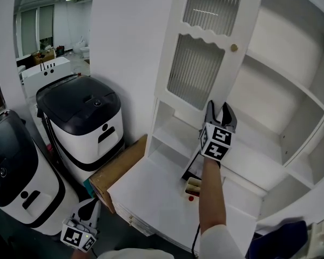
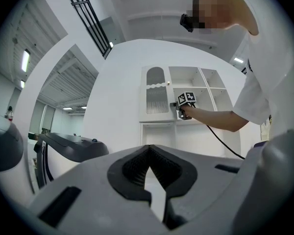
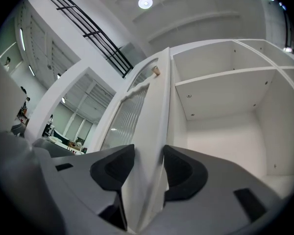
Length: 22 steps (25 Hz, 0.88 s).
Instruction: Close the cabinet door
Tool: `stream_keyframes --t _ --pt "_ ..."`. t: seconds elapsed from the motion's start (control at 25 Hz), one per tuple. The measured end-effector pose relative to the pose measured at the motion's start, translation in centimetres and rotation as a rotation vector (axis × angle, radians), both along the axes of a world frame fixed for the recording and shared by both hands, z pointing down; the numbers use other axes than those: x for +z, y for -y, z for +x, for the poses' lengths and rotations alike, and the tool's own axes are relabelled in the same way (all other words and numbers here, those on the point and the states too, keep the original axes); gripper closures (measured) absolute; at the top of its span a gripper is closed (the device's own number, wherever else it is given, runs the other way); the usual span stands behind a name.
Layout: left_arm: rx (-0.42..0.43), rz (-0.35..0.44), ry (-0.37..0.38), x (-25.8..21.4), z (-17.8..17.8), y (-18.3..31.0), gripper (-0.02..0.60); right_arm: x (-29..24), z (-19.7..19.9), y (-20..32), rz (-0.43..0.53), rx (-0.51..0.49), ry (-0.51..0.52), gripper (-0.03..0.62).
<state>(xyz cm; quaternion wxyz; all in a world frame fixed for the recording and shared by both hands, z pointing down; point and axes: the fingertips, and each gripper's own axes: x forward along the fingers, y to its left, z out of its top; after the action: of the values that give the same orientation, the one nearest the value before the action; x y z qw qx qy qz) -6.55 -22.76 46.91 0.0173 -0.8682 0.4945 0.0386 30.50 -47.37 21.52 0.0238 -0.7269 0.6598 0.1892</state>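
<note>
Closest to the lens, low at the near left, the left gripper [image 1: 89, 208] hangs with its jaws pressed together on nothing, pointing across the room toward the cabinet [image 1: 291, 99]. Just beside it stands a white appliance [image 1: 13, 188] with a black lid, and a second appliance [image 1: 83, 120] of the same kind stands farther back. A cardboard box [image 1: 119, 169] lies between that second one and the cabinet's base. From the near right a bare forearm [image 1: 211, 193] reaches up and away, carrying the right gripper [image 1: 220, 109], with a black cable [image 1: 196, 235] trailing under the arm. That gripper's jaws stand apart astride the free edge of the cabinet door [image 1: 205, 53], one pad on each face near the door's bottom corner, close against the panel rather than clamped on it. The door, white-framed with two ribbed glass panes and a small round knob [image 1: 234, 48], is swung out to the left. The upper compartments to its right are uncovered, their white shelves and dividers in plain sight. Below the door, on the cabinet's white counter [image 1: 151, 198], sits a small dark holder [image 1: 190, 178] with pale yellowish pieces in it, too small to identify. A red speck [image 1: 190, 198] lies just beside it.
</note>
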Motion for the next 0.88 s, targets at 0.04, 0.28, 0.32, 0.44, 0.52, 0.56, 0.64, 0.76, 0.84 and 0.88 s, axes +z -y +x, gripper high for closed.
stream_keyframes --t 0.04,0.28,0.32,0.44,0.52,0.56,0.64,0.76,0.84,0.88 --pt "-0.001 -0.002 0.000 0.1 -0.1 0.0 0.578 0.0 0.1 0.2 -0.004 0.002 0.004 0.421" --pt "0.001 -0.009 -0.001 0.4 -0.2 0.2 0.577 0.0 0.9 1.2 -0.023 0.010 0.019 0.418" --pt "0.001 -0.010 -0.001 0.4 -0.2 0.3 0.578 0.0 1.1 1.5 -0.028 0.012 0.023 0.418" --pt "0.000 -0.010 -0.001 0.4 -0.2 0.3 0.577 0.1 1.5 2.2 -0.050 0.013 0.040 0.418" --pt "-0.002 -0.011 -0.001 0.5 -0.2 0.3 0.577 0.1 1.7 2.4 -0.059 0.018 0.038 0.418" --pt "-0.003 -0.011 -0.002 0.5 -0.2 0.3 0.578 0.1 1.7 2.5 -0.058 0.023 0.033 0.416" --pt "-0.003 -0.010 -0.001 0.4 -0.1 0.2 0.577 0.1 1.8 2.5 -0.053 0.035 0.028 0.418" --pt "-0.008 -0.010 -0.001 0.4 -0.1 0.0 0.577 0.0 2.0 2.7 -0.058 0.045 0.032 0.416" --pt "-0.013 -0.013 -0.001 0.5 -0.3 -0.2 0.577 0.1 2.0 2.7 -0.061 0.042 0.032 0.416" --pt "-0.015 -0.015 -0.001 0.5 -0.4 -0.3 0.578 0.1 2.0 2.7 -0.062 0.039 0.034 0.416"
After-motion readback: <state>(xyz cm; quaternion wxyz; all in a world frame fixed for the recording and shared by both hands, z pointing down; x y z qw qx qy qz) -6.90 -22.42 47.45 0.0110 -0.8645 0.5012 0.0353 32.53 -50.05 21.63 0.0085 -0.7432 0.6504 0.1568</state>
